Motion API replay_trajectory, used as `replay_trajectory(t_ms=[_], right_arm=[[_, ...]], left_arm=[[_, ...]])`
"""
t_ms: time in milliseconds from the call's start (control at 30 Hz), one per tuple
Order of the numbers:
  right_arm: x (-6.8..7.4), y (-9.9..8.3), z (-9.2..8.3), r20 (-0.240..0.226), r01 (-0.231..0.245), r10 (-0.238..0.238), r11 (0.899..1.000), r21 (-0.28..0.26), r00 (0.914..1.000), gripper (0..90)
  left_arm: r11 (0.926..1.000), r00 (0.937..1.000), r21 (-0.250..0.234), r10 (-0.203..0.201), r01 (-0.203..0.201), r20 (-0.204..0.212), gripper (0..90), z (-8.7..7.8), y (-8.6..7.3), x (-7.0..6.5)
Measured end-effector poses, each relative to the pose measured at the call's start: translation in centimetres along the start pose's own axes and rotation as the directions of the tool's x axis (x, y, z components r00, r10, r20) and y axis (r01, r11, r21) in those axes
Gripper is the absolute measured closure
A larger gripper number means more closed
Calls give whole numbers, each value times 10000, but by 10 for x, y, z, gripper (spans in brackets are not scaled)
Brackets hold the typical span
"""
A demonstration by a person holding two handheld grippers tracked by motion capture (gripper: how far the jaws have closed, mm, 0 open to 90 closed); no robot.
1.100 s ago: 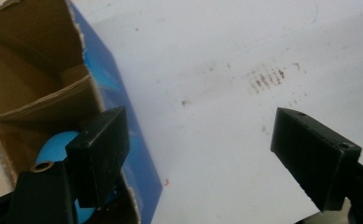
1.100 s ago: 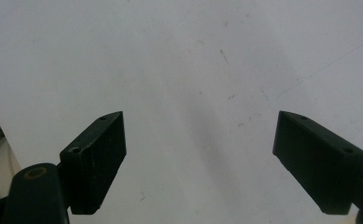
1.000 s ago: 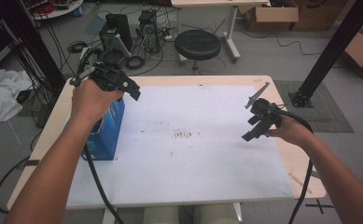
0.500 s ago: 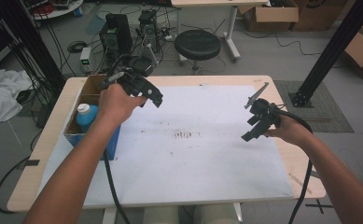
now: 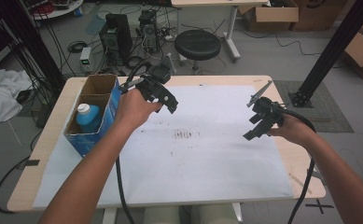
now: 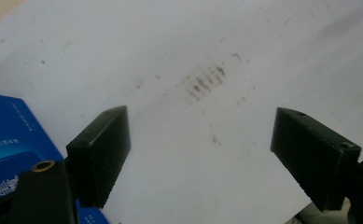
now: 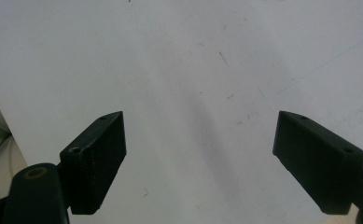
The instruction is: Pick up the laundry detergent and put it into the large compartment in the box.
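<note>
Desk [image 5: 282, 154] w/ stained white sheet [image 5: 207, 158], stool [image 5: 198, 44] and PCs sitting far behind. Blue box [image 5: 93, 135] at left is lying long axis near-far, open top up, holding a bottle [image 5: 87, 116]. Left hand-held gripper [image 5: 163, 95] and right hand-held gripper [image 5: 258, 123] are both hovering w/ jaws spread, pinching nothing.

A white sheet [image 5: 207, 158] bearing a brown smudge [image 5: 184, 135] covers the wooden table [image 5: 282, 79]; beyond it at twelve o'clock stands a black stool [image 5: 198, 45], computer towers [image 5: 115, 31] at eleven.
</note>
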State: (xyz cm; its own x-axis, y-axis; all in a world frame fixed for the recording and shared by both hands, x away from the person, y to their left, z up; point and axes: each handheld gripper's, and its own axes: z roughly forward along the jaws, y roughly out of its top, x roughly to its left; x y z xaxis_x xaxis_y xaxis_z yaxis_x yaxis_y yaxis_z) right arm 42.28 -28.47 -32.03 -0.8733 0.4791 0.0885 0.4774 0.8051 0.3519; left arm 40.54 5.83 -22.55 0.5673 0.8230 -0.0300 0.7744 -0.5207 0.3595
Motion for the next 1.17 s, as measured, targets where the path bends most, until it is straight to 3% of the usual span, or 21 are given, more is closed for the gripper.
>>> replay_trajectory(t_ms=[267, 667, 1167], right_arm=[[-3, 2, 2, -22, 75, -75, 10000, -32, 10000, 170], [-1, 10, 14, -206, 278, -278, 9996, -12, 9994, 170], [0, 12, 12, -184, 283, -283, 9996, -2, 9994, 170]], left_arm=[[9999, 10000, 117, 27, -28, 82, 209, 7, 0, -4], [9998, 9998, 136, -174, 173, 62, 212, 6, -4, 2], [9996, 9997, 179, -222, 221, 82, 214, 8, -6, 4]])
